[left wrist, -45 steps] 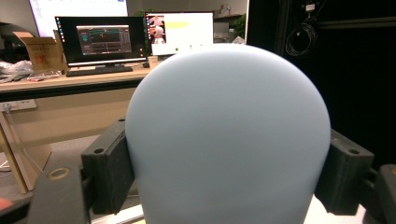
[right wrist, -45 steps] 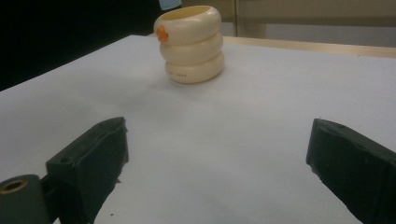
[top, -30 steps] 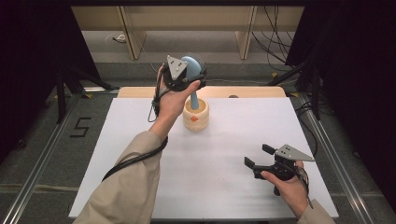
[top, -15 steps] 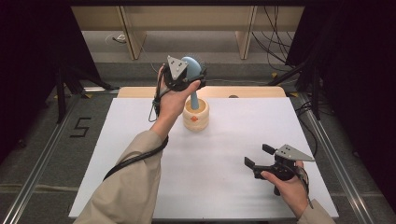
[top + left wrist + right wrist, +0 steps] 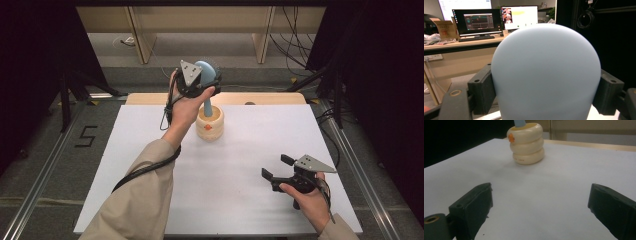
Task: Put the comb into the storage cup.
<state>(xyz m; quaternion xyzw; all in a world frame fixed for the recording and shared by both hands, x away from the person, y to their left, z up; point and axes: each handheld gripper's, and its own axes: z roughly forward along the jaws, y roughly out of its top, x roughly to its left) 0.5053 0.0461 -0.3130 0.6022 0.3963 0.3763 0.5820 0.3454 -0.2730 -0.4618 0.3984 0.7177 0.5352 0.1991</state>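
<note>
Looking down from the high view, the left hand-held gripper (image 5: 204, 82) holds the round top of a blue brush (image 5: 206, 90) standing in a cream cup (image 5: 210, 123) at the back of the white table (image 5: 150, 140). The right hand-held gripper (image 5: 279, 168) hovers wide open, well apart.

From the left gripper view, both jaws press the blue brush (image 5: 546, 72).

From the right gripper view, wide jaws face the cream cup (image 5: 527, 143).

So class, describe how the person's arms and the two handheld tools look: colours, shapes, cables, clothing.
Both arms wear beige sleeves. The left tool and right tool are black, each topped with a grey three-cornered plate and trailing a black cable. The jaws are blocky black pads with small round holes.
</note>
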